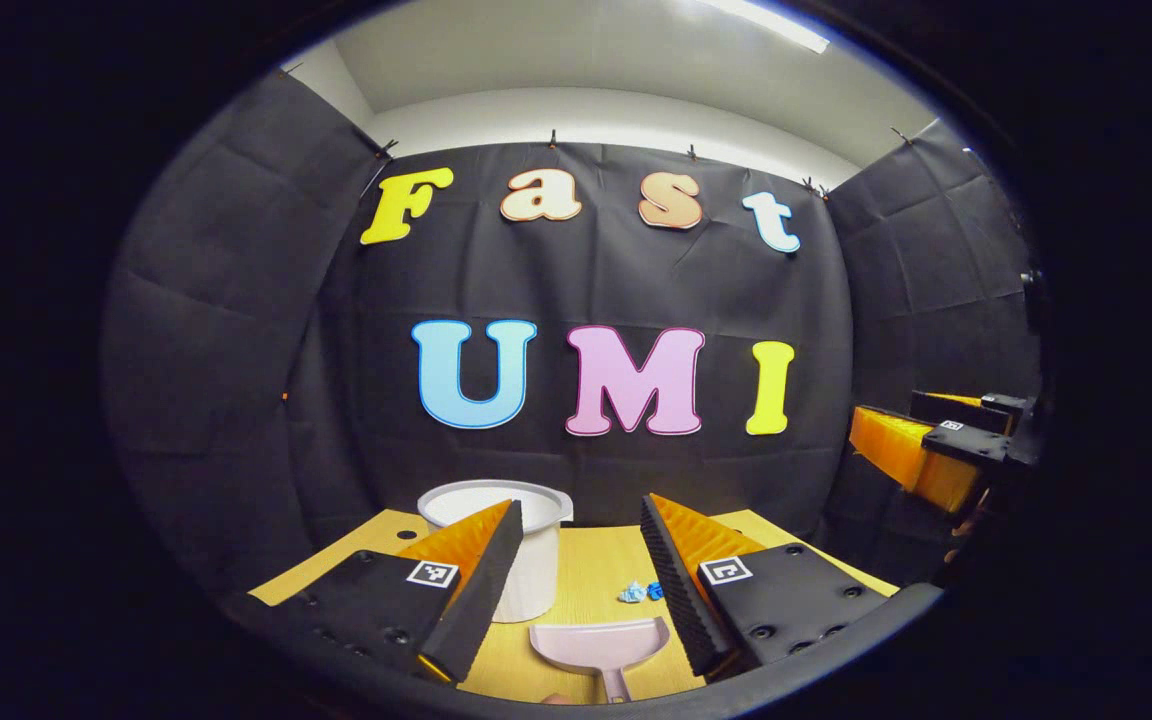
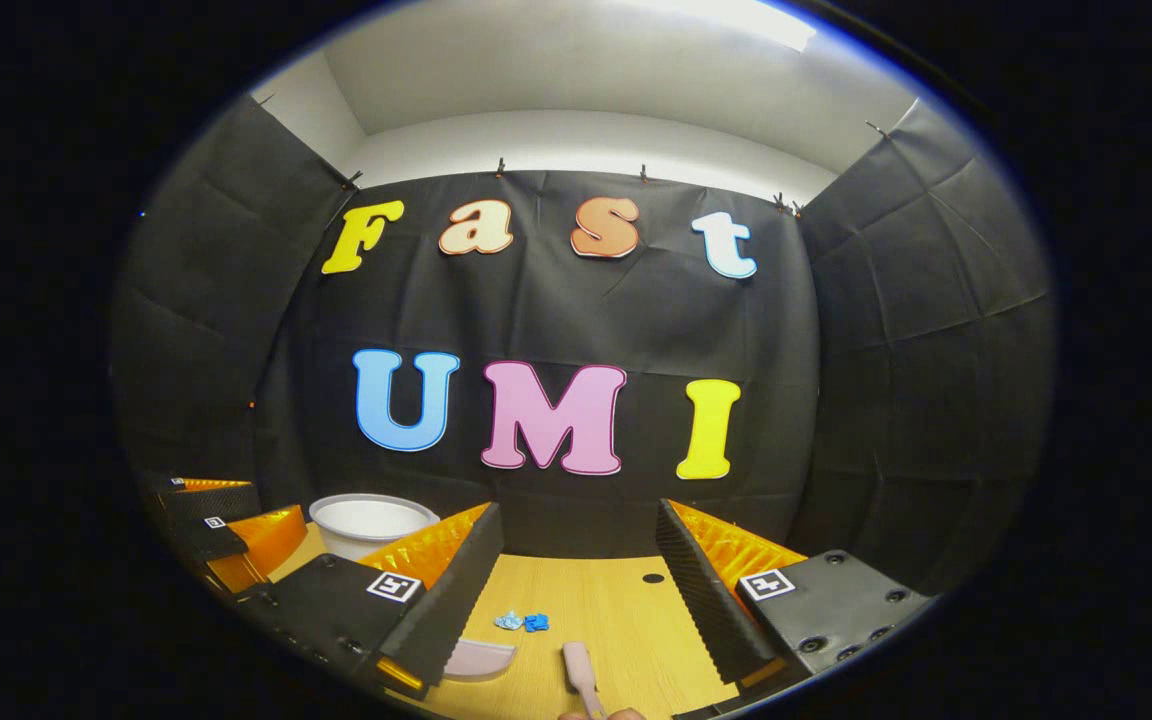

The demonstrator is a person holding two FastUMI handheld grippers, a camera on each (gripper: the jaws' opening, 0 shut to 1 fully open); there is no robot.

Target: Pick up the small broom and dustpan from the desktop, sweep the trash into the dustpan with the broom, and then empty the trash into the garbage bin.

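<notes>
Dustpan [image 1: 600, 642] empty, bin [image 1: 516, 540] beyond.

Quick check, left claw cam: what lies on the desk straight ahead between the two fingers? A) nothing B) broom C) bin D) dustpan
D: the pale pink dustpan lies flat on the desk between the open left claw's fingers, its handle toward the camera; the white bin stands off to the left behind one finger.
</notes>
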